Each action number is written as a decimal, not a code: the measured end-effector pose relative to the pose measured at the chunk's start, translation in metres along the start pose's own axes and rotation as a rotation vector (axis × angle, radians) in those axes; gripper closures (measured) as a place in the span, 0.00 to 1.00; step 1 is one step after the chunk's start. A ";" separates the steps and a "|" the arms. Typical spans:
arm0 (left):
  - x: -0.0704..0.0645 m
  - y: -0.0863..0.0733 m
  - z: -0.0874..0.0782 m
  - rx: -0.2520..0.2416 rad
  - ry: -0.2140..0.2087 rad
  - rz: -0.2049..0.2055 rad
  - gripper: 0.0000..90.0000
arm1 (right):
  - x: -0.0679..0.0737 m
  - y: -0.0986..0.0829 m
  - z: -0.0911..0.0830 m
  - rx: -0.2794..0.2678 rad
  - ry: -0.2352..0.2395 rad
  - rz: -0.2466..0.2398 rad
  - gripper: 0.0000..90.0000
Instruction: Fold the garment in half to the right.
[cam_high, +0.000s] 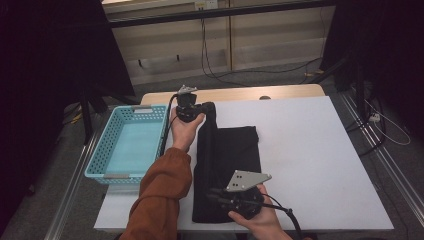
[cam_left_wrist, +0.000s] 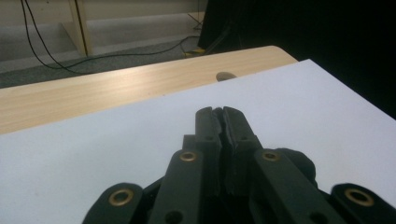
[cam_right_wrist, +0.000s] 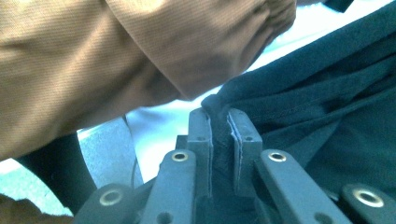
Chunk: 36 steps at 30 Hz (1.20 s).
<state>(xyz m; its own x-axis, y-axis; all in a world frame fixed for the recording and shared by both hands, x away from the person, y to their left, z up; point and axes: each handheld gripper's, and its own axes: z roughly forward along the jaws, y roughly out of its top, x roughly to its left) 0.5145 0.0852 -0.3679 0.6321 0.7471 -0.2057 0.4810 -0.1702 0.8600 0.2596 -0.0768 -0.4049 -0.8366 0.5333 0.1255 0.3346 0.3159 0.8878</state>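
Now both grippers are pinching the soft black cloth (cam_high: 227, 165): the left gripper (cam_left_wrist: 222, 116) is clamping a thin fold between its ribbed jaws at the far corner, the right gripper (cam_right_wrist: 220, 122) is biting a bunched, stitched edge beside the rust-coloured sleeve (cam_right_wrist: 140, 51).

A black garment (cam_high: 227, 167) lay folded lengthwise on the white table, in the lower centre of the high view. Its far corner rose toward the upper centre, and its near edge was bunched.
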 end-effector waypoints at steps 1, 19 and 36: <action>-0.001 -0.001 0.002 0.008 -0.001 0.006 0.95 | -0.001 -0.005 0.000 0.013 -0.004 0.003 0.91; -0.008 -0.021 0.029 0.058 -0.034 -0.018 0.95 | -0.008 -0.032 -0.003 0.074 -0.038 0.045 0.88; -0.018 -0.031 0.048 0.081 -0.052 -0.023 0.95 | -0.021 -0.046 -0.022 0.100 -0.094 0.072 0.73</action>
<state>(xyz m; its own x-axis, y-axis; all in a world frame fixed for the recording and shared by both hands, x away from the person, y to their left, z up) 0.5175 0.0456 -0.4130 0.6501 0.7174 -0.2506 0.5417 -0.2063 0.8148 0.2523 -0.1198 -0.4386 -0.7659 0.6272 0.1414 0.4382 0.3483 0.8287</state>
